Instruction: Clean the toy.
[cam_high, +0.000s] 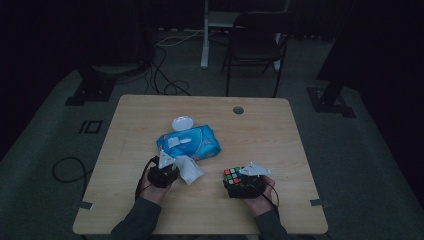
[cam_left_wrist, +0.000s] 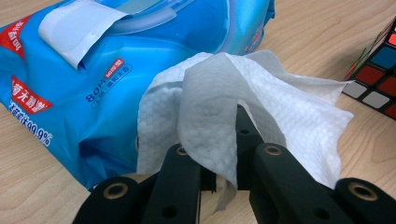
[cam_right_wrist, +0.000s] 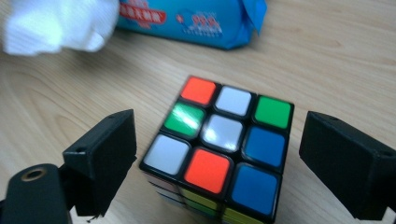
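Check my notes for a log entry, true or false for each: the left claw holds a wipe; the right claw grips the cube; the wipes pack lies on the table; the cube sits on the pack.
1. The left claw holds a wipe: true.
2. The right claw grips the cube: false; its jaws stand open on either side, not touching.
3. The wipes pack lies on the table: true.
4. The cube sits on the pack: false; it rests on the table, apart.
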